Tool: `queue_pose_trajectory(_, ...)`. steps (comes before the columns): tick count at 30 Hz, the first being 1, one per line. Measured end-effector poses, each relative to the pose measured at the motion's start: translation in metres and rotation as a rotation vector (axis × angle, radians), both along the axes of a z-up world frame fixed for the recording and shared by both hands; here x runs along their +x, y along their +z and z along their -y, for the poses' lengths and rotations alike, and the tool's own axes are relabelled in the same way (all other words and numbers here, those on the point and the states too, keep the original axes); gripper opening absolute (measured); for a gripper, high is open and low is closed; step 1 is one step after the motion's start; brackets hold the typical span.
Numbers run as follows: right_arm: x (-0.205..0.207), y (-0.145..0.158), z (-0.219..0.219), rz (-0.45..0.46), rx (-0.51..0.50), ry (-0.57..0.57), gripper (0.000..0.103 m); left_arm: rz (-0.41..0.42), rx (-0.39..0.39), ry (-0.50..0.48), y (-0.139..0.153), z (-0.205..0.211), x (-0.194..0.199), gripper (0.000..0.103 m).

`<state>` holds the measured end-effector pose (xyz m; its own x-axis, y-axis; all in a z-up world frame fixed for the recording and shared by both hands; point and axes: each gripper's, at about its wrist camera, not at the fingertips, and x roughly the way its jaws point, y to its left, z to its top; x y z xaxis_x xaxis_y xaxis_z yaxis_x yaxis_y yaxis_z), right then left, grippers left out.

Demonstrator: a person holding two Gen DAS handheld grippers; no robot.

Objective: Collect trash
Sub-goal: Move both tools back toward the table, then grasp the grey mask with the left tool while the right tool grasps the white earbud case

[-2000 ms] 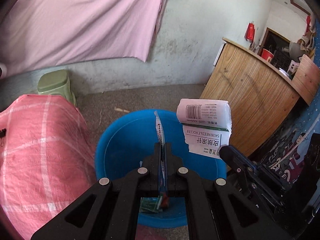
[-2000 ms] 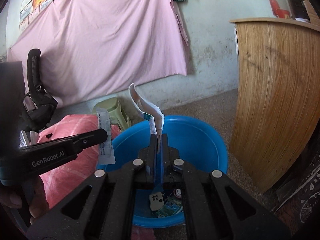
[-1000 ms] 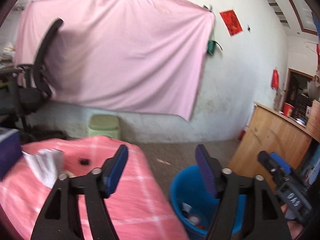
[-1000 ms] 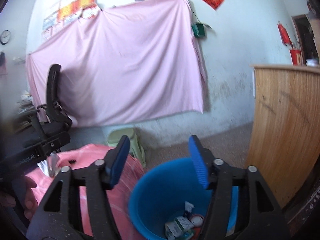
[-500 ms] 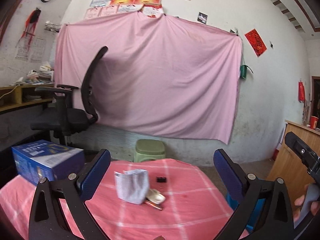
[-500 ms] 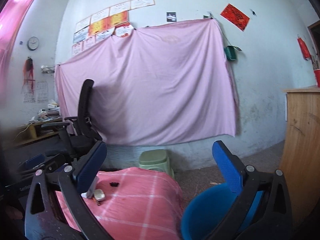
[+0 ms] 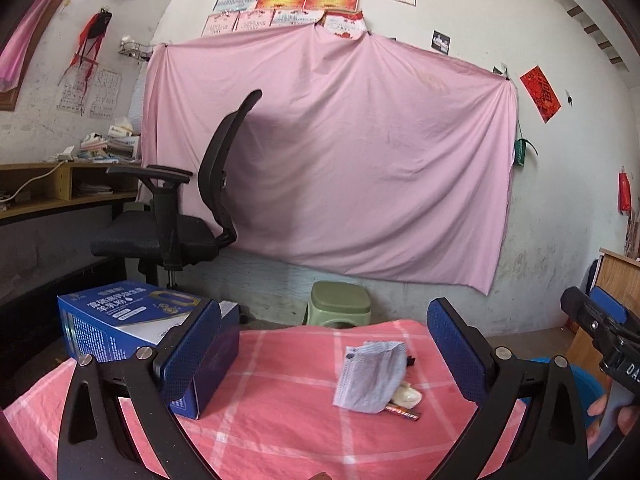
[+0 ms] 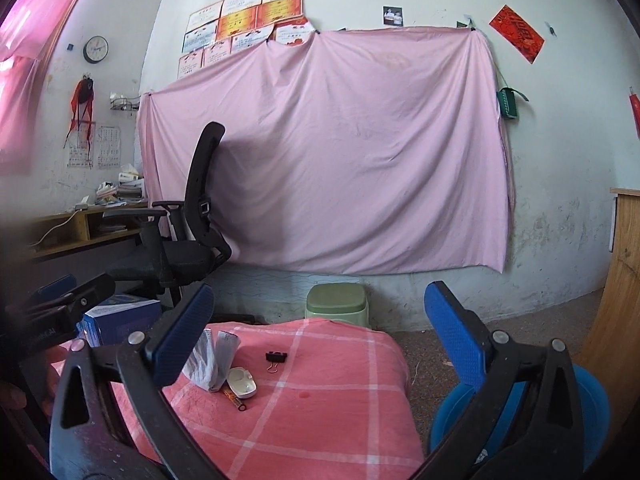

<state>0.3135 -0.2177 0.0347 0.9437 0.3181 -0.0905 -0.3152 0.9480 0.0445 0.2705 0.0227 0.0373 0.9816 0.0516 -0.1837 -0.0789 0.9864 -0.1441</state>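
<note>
On the pink checked tablecloth point(image 7: 280, 400) lies a crumpled white wrapper point(image 7: 370, 376) point(image 8: 212, 360). A small white case point(image 7: 409, 396) point(image 8: 242, 382), a thin red-gold stick point(image 7: 404, 412) point(image 8: 236, 400) and a black binder clip point(image 8: 276, 357) lie beside it. My left gripper point(image 7: 325, 312) stands wide open and empty, facing the wrapper from a short way off. My right gripper point(image 8: 320, 296) is also wide open and empty, level with the table's right part. The blue basin point(image 8: 592, 412) sits on the floor to the right of the table.
A blue carton point(image 7: 132, 320) stands on the table's left side, close to my left finger. Behind the table are a green stool point(image 8: 336, 304), a black office chair point(image 7: 180, 220) and a pink sheet on the wall. A wooden counter point(image 8: 624, 280) stands at the right.
Both grippers were shut on paper scraps over the blue basin. They have let go, opened wide and swung left, so both now face the table.
</note>
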Motion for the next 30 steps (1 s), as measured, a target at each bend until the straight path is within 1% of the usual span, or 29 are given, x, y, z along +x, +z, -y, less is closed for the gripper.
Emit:
queue_pose_trajectory(4,0.017,-0.006,-0.015,-0.047,-0.025,0.001,0.103,-0.06,0.002,-0.045,-0.011,-0.01,0.011,0.101)
queue_pose_trajectory(7,0.029,-0.011,-0.024,-0.097,-0.035,0.009,0.103,-0.122,-0.008,-0.088,-0.017,-0.01,0.025,0.1)
queue_pose_trajectory(11,0.045,-0.019,-0.036,-0.159,-0.083,0.013,0.103,-0.189,-0.008,-0.146,-0.027,-0.006,0.043,0.099)
queue_pose_trajectory(13,0.053,-0.026,-0.041,-0.199,-0.11,0.016,0.103,-0.211,-0.012,-0.177,-0.032,-0.002,0.049,0.091)
queue_pose_trajectory(14,0.055,-0.029,-0.042,-0.213,-0.115,0.019,0.103,-0.235,-0.021,-0.202,-0.035,-0.001,0.054,0.088)
queue_pose_trajectory(16,0.06,-0.035,-0.044,-0.249,-0.12,0.031,0.103,-0.279,-0.044,-0.241,-0.041,0.0,0.064,0.074)
queue_pose_trajectory(18,0.067,-0.039,-0.045,-0.283,-0.126,0.046,0.103,-0.328,-0.082,-0.287,-0.047,-0.001,0.076,0.065)
queue_pose_trajectory(19,0.07,-0.041,-0.047,-0.304,-0.13,0.057,0.101,-0.349,-0.105,-0.306,-0.049,-0.003,0.08,0.059)
queue_pose_trajectory(21,0.077,-0.046,-0.05,-0.343,-0.142,0.086,0.094,-0.395,-0.155,-0.343,-0.055,-0.005,0.089,0.053)
queue_pose_trajectory(22,0.08,-0.047,-0.053,-0.359,-0.15,0.092,0.092,-0.416,-0.174,-0.36,-0.058,-0.005,0.093,0.051)
queue_pose_trajectory(23,0.082,-0.049,-0.054,-0.377,-0.16,0.1,0.088,-0.43,-0.184,-0.367,-0.059,-0.005,0.096,0.05)
queue_pose_trajectory(24,0.085,-0.051,-0.057,-0.397,-0.172,0.111,0.085,-0.447,-0.197,-0.375,-0.062,-0.005,0.098,0.045)
queue_pose_trajectory(25,0.087,-0.053,-0.058,-0.411,-0.181,0.116,0.084,-0.458,-0.208,-0.384,-0.063,-0.005,0.1,0.039)
queue_pose_trajectory(27,0.09,-0.057,-0.063,-0.441,-0.2,0.128,0.079,-0.478,-0.227,-0.396,-0.066,-0.005,0.103,0.029)
queue_pose_trajectory(29,0.091,-0.06,-0.066,-0.467,-0.216,0.141,0.077,-0.486,-0.25,-0.403,-0.067,-0.007,0.104,0.022)
queue_pose_trajectory(30,0.092,-0.061,-0.068,-0.476,-0.222,0.151,0.076,-0.49,-0.261,-0.406,-0.067,-0.008,0.103,0.017)
